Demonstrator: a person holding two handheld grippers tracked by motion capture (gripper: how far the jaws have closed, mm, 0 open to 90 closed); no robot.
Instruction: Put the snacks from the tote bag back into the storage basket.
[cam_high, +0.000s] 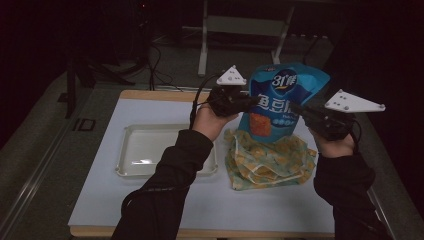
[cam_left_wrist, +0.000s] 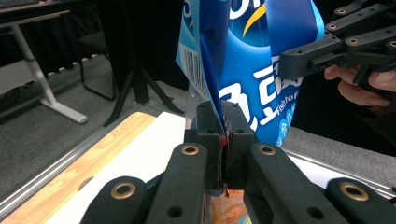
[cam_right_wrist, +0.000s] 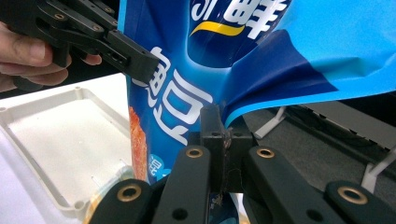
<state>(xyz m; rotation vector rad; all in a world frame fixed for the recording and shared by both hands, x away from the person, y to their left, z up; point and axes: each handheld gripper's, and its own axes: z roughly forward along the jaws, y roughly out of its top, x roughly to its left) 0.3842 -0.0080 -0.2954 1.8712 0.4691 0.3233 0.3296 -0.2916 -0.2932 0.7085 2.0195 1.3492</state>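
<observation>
A large blue snack bag (cam_high: 280, 100) with white lettering is held upside down above the table, and small yellow-orange packets (cam_high: 267, 160) lie in a heap beneath its mouth. My left gripper (cam_high: 253, 101) is shut on the bag's left edge. My right gripper (cam_high: 296, 108) is shut on its right edge. In the left gripper view the black jaws (cam_left_wrist: 225, 140) pinch the folded blue film (cam_left_wrist: 252, 56), with the other gripper (cam_left_wrist: 285, 65) clamped farther off. In the right gripper view the jaws (cam_right_wrist: 224, 140) pinch the bag's edge (cam_right_wrist: 233, 60).
A shallow cream tray (cam_high: 131, 150) sits on the white table mat (cam_high: 150, 205) left of the packet heap. The wooden table edge (cam_high: 150, 94) runs along the back. Beyond stand a desk frame (cam_high: 240, 30) and a dark floor with cables.
</observation>
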